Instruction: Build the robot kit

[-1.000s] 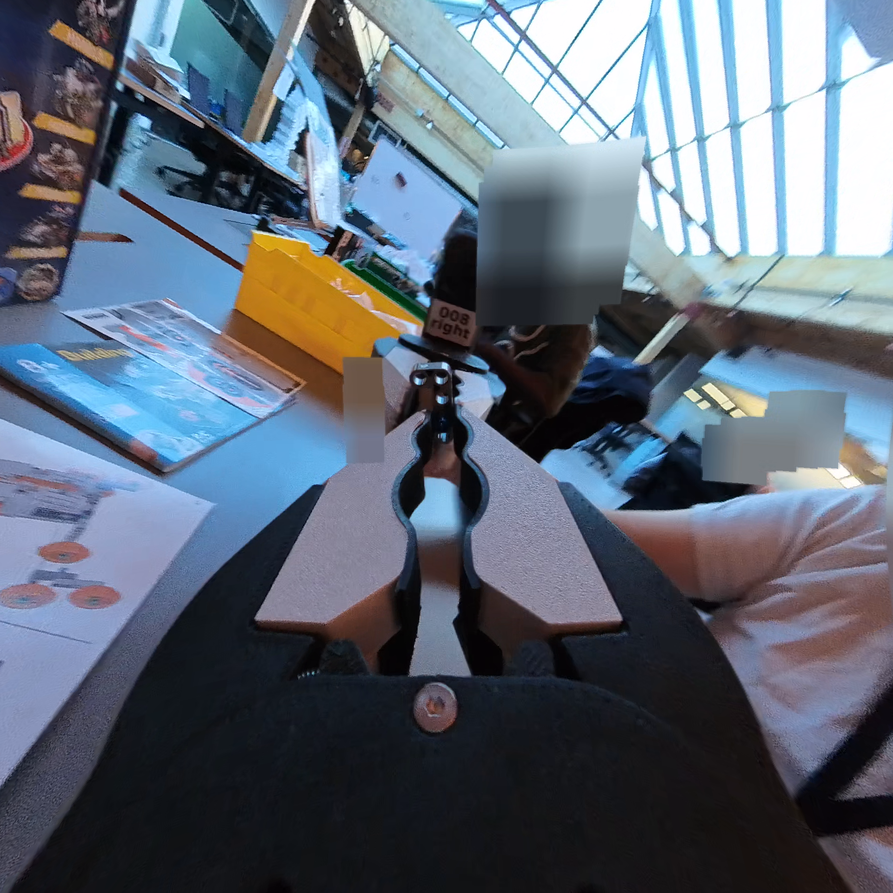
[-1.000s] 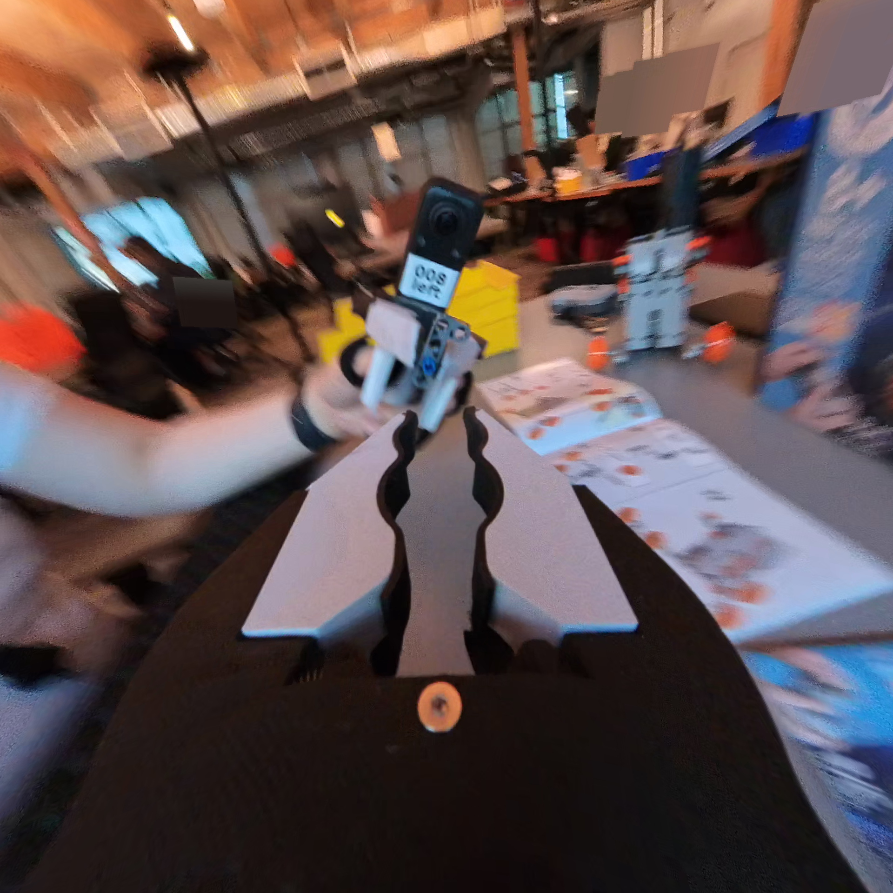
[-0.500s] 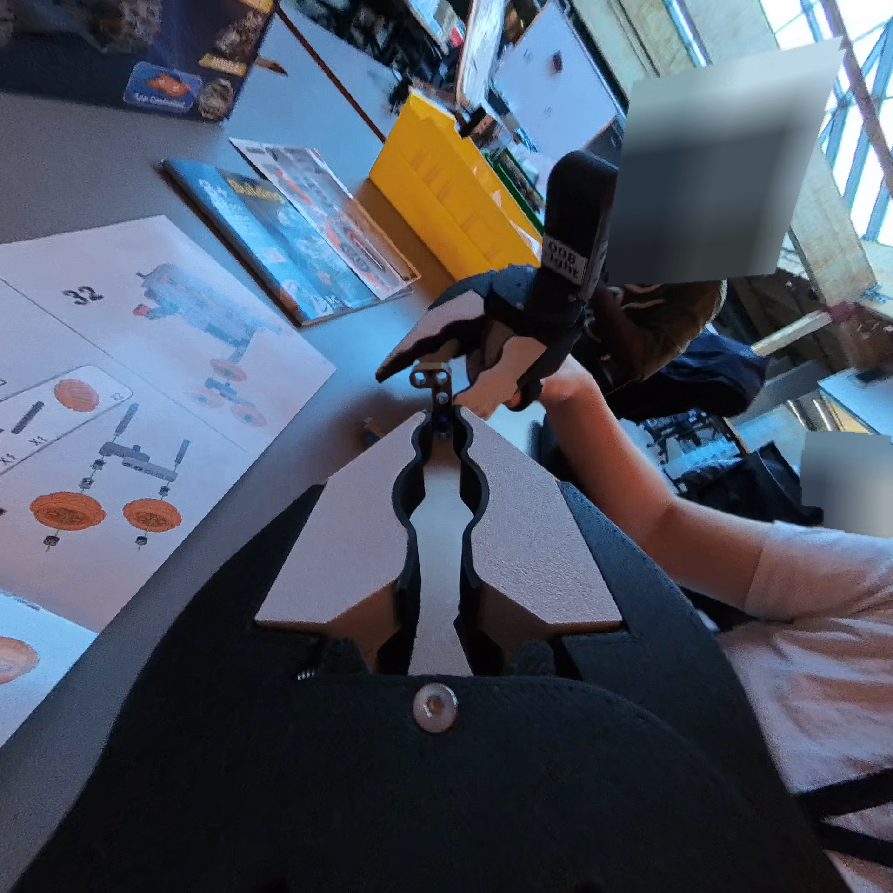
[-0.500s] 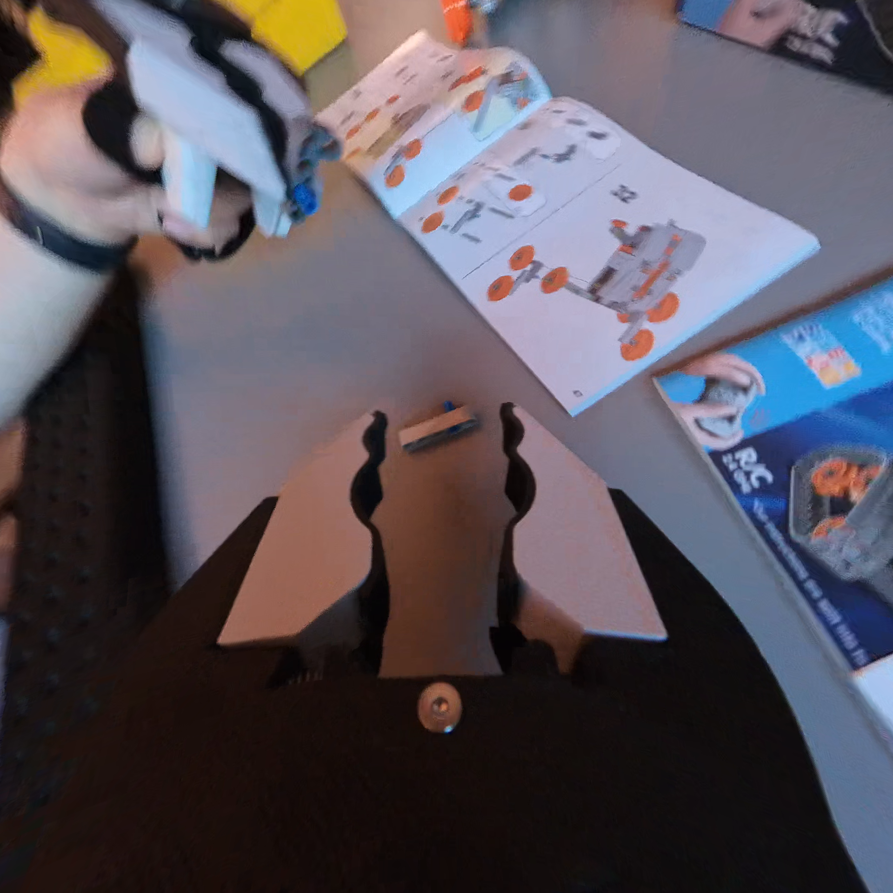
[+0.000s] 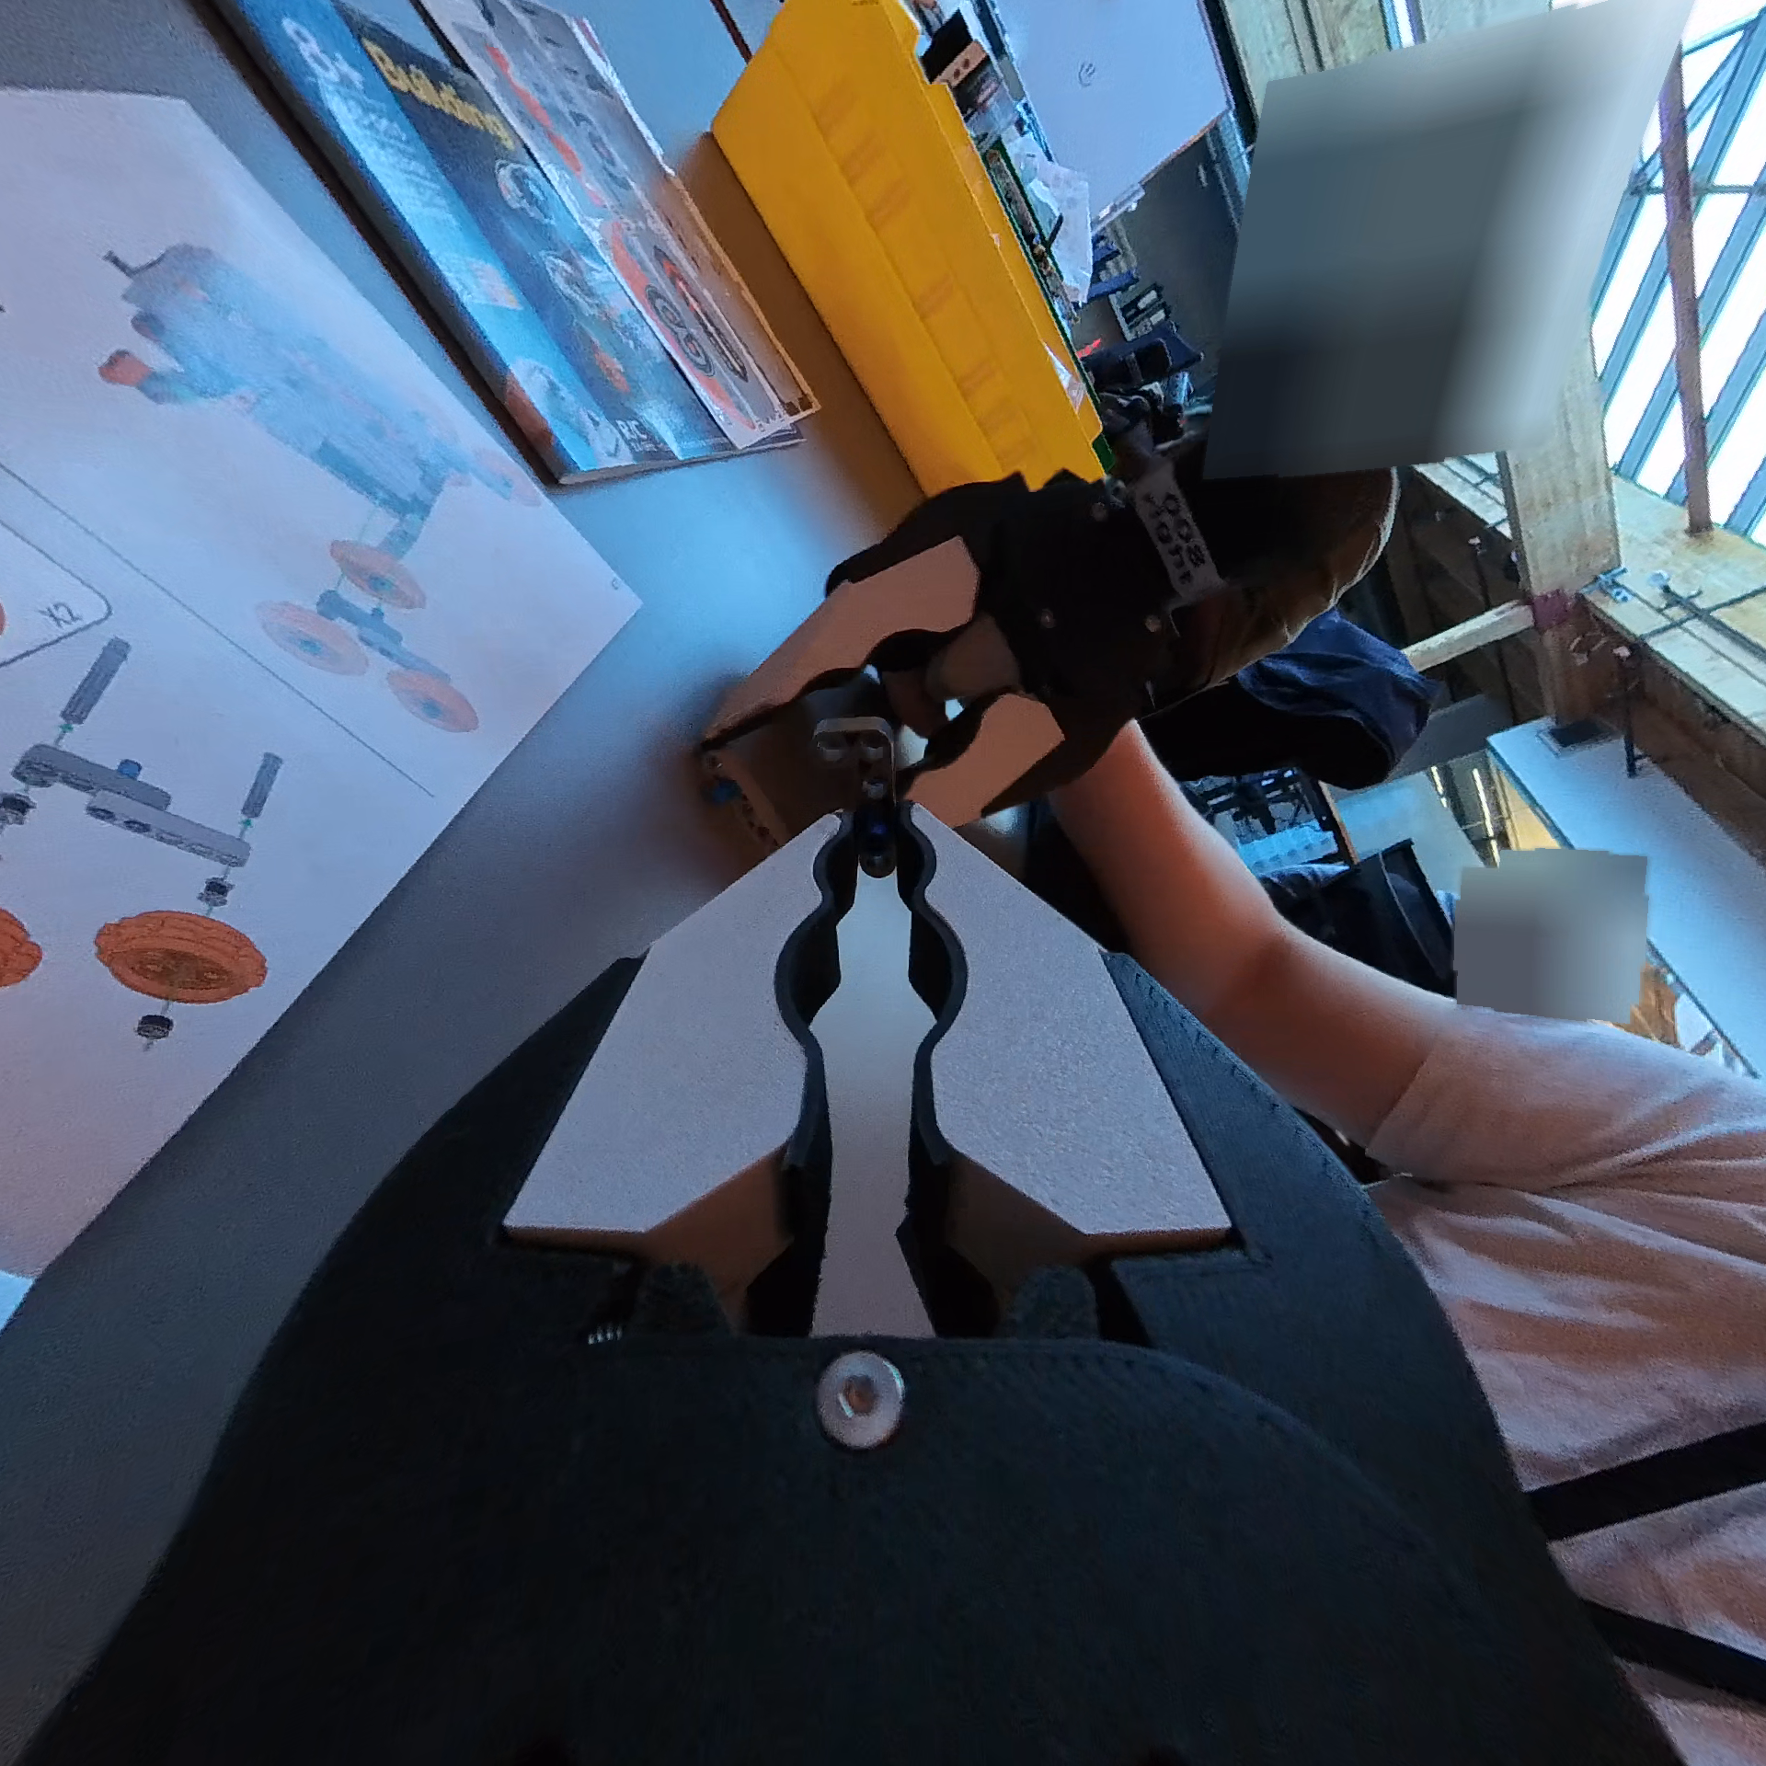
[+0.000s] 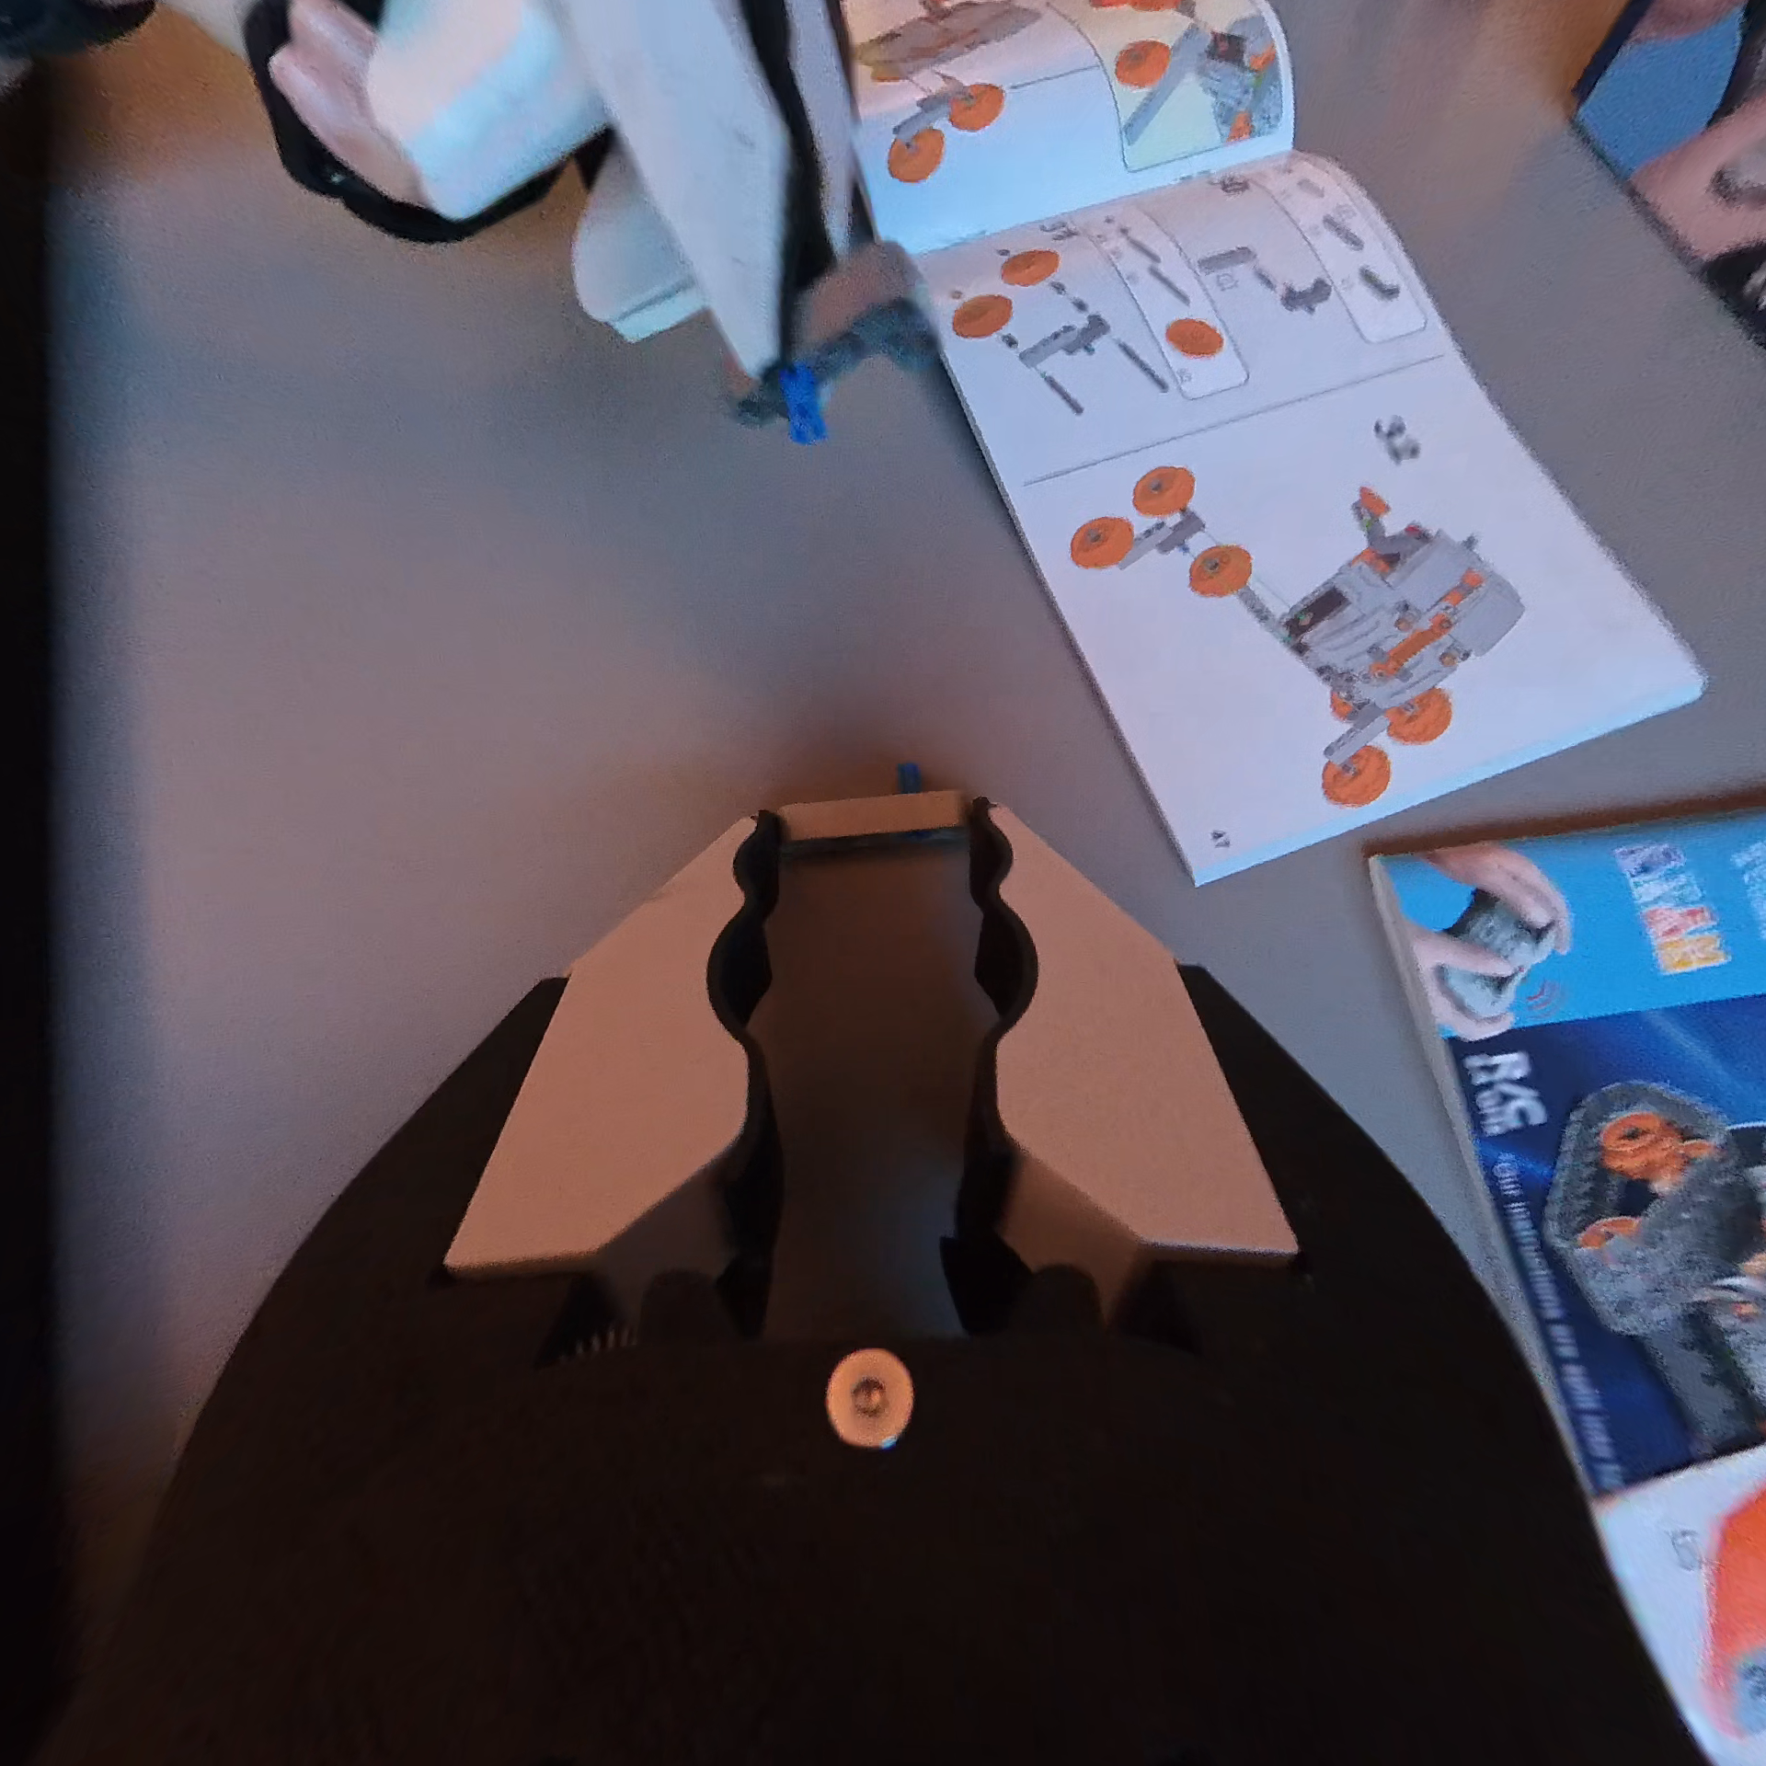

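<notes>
My left gripper [image 5: 868, 829] is shut on a small grey beam with a blue pin [image 5: 853, 747], which sticks out past the fingertips above the grey table [image 5: 592, 860]. It shows blurred at the top of the right wrist view [image 6: 779, 377], blue pin [image 6: 801, 406] at the tip. My right gripper [image 6: 868, 824] is down at the table with a fingertip at each end of a second small grey beam with a blue pin [image 6: 870, 815], closed on it lengthwise. In the left wrist view the right gripper [image 5: 812, 755] is just beyond my left fingertips.
An open instruction booklet [image 6: 1290, 535] lies to the right, also seen in the left wrist view [image 5: 287, 573]. A blue booklet [image 6: 1625, 1099] lies beside it. A yellow bin [image 5: 908, 239] stands at the table's far side. A person's arm [image 5: 1242, 956] reaches in. The gap from one gripper's tips to the other's is roughly 7 cm.
Both grippers tilted down toward the table. The right gripper opened, dropped over the small beam on the table and closed in on its ends. The left gripper stayed shut on its piece.
</notes>
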